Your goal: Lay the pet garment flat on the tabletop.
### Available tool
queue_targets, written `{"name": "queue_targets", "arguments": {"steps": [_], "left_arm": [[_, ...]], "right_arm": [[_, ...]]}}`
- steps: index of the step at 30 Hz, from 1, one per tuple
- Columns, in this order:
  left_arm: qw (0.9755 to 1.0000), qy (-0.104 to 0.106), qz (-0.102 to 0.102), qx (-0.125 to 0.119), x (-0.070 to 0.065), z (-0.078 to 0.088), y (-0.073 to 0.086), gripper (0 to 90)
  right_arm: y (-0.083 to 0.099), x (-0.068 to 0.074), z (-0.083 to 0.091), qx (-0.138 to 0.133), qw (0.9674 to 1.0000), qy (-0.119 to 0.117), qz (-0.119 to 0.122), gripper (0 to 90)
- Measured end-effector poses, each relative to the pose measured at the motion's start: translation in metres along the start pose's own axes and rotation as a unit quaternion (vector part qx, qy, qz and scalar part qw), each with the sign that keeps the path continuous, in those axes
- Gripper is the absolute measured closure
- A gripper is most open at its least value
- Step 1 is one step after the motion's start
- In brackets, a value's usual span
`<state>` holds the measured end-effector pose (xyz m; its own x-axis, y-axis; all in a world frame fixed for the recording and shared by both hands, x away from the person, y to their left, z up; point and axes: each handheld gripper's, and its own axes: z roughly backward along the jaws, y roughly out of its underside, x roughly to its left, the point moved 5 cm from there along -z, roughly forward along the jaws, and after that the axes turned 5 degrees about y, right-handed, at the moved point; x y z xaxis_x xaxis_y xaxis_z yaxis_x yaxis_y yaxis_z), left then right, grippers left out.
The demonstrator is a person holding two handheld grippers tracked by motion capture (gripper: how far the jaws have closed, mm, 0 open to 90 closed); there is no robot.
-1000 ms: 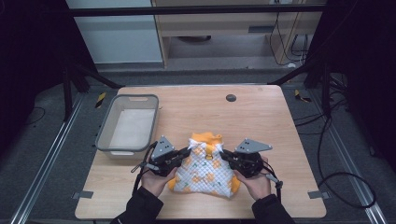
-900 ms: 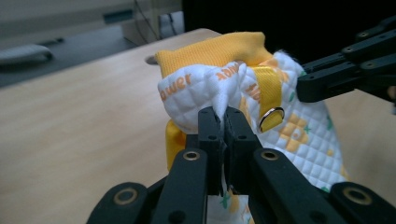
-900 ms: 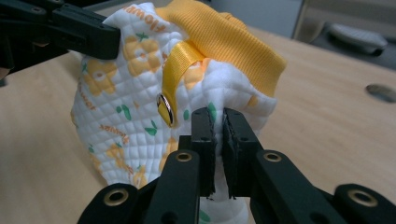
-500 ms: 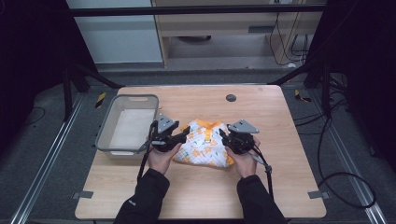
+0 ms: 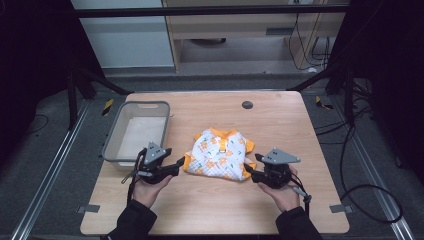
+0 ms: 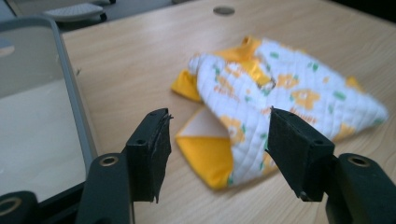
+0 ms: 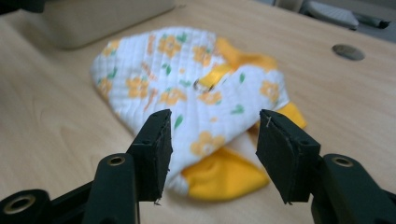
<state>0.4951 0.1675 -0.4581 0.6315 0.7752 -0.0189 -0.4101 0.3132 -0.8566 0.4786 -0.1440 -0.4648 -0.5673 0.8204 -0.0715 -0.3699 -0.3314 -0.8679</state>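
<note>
Both grippers drawn back, jaws just opened, garment lying between them.

My grippers, left and right: black jaws with brass-ringed screw holes, grey triangle plates, trailing black cables, dark sleeves.

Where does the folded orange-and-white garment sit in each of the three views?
High view: the garment lies mid-table, between the left gripper and right gripper.
Left gripper view: garment at centre right, beyond the open jaws.
Right gripper view: garment at centre, beyond the open jaws.
Shared landmark: the grey bin.
</note>
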Motion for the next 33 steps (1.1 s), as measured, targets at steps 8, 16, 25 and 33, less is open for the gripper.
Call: {"name": "queue_targets", "arguments": {"steps": [8, 16, 25, 33], "left_arm": [[0.9989, 0.007, -0.016, 0.044, -0.007, -0.02, 0.024, 37.6], [0.996, 0.011, -0.031, 0.082, -0.01, -0.045, 0.039, 38.1], [0.9943, 0.034, -0.039, 0.093, -0.014, -0.057, 0.044, 48.1], [0.9946, 0.041, -0.018, 0.094, -0.013, -0.056, 0.042, 79.2]], "right_arm": [[0.03, 0.008, -0.005, 0.034, 0.999, -0.026, 0.007, 45.9], [0.042, 0.014, -0.025, 0.061, 0.9974, -0.033, 0.018, 51.7], [0.044, 0.023, -0.039, 0.077, 0.9953, -0.055, 0.022, 55.9], [0.048, 0.021, -0.047, 0.104, 0.9932, -0.043, 0.028, 73.7]]}}
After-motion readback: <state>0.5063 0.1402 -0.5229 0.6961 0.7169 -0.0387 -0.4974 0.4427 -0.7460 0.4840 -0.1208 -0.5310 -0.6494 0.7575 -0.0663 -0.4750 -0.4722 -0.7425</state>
